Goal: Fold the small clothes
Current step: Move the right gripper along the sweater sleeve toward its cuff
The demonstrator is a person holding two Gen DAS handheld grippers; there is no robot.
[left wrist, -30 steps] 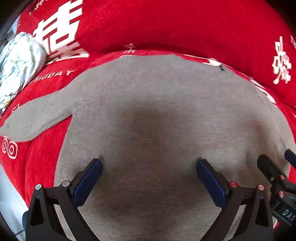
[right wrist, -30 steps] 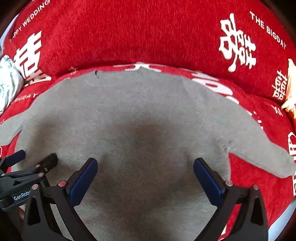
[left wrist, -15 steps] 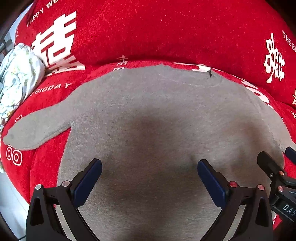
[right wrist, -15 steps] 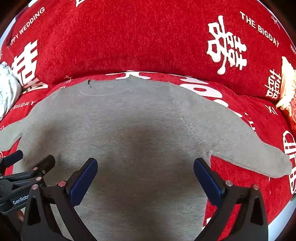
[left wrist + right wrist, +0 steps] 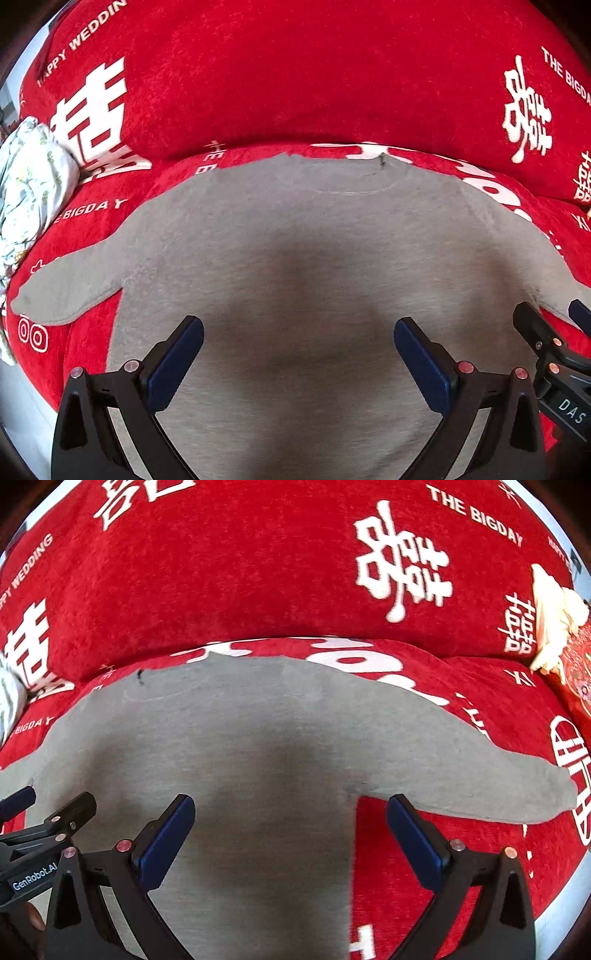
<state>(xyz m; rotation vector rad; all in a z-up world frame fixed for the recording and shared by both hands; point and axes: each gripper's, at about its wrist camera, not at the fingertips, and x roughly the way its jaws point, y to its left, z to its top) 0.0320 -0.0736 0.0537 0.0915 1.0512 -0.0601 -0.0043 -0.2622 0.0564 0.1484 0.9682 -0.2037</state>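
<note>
A small grey long-sleeved sweater [image 5: 314, 258] lies flat on a red sofa seat, collar toward the backrest, both sleeves spread out. It also shows in the right wrist view [image 5: 240, 746]. My left gripper [image 5: 298, 339] is open and empty above the sweater's lower middle. My right gripper [image 5: 291, 818] is open and empty above the sweater's right side edge, below the right sleeve [image 5: 480, 775]. The left sleeve [image 5: 74, 291] reaches toward the seat's left edge. Each gripper shows at the edge of the other's view.
The sofa is covered in red cloth [image 5: 295, 74] with white lettering. A pale floral bundle [image 5: 29, 184] lies at the far left. A cream cloth [image 5: 554, 616] and a red patterned cushion [image 5: 580, 672] lie at the far right. The seat's front edge runs lower right [image 5: 561, 915].
Both grippers have pulled back and away from the sweater, so more of the backrest and both sleeves show. The right gripper has shifted right, toward the sweater's side edge. Both stay open.
</note>
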